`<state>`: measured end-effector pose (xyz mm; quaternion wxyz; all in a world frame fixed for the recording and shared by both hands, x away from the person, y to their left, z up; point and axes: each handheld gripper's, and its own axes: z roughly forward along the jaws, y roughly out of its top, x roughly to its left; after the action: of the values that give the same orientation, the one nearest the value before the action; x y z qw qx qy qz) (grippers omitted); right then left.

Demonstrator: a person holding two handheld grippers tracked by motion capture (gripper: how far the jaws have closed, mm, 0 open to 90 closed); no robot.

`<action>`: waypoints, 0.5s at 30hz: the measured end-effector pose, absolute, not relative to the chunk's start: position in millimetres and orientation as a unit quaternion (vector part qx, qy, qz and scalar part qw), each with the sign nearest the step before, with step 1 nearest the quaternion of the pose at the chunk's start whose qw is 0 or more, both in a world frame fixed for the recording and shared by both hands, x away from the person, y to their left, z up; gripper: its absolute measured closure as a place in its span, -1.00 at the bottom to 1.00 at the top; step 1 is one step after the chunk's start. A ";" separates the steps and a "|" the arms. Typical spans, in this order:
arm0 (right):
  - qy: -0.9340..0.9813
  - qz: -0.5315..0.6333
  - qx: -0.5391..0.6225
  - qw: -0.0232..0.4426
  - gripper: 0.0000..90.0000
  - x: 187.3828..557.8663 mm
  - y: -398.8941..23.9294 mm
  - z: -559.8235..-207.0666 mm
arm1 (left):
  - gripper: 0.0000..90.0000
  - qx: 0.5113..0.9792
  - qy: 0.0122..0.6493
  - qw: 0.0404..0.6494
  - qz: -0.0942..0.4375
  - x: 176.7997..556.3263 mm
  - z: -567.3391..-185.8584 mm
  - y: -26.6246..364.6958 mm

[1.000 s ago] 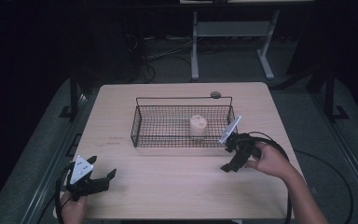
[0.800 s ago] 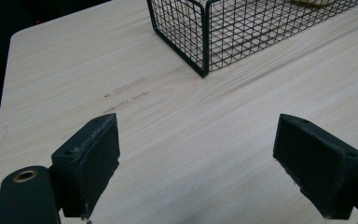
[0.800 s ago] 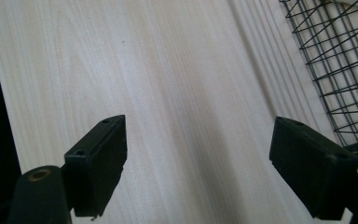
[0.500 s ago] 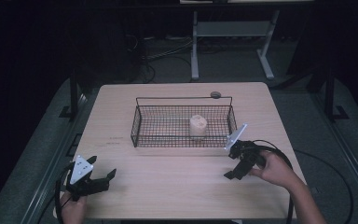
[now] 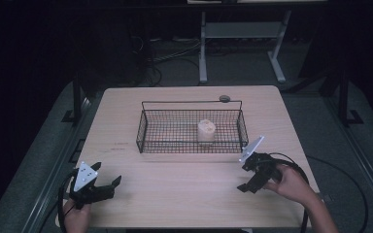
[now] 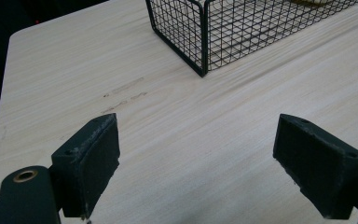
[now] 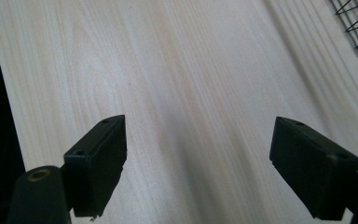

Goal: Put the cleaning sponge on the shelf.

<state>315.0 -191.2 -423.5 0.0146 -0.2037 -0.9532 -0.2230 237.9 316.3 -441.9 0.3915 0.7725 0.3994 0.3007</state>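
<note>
Pale wood table point(image 5: 184, 194) spreads below my wide, empty left gripper point(image 5: 104, 188) and right gripper point(image 5: 250, 182), while mid-frame the wire basket point(image 5: 148, 131) holds a cream roll point(image 5: 206, 130), probably light and soft, best pinched across its sides.

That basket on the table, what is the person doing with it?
Nothing is touching it right now. A person sits at the wooden table with a hand-held gripper in each hand. The left hand-held gripper rests near the front left corner, and the right hand-held gripper is near the front right, just in front of the black wire basket. Both have their jaws wide open and hold nothing. A small pale round thing sits inside the basket.
</note>
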 end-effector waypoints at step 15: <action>-0.948 -0.233 -0.216 0.013 -0.59 299.7 -202.0 -433.4 | -0.70 0.773 0.399 0.391 0.300 237.9 -442.4 315.0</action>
<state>299.7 -202.0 -433.4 0.0134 -0.2159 -0.9481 -0.2332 237.9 315.0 -442.4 0.3911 0.7733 0.3988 0.2999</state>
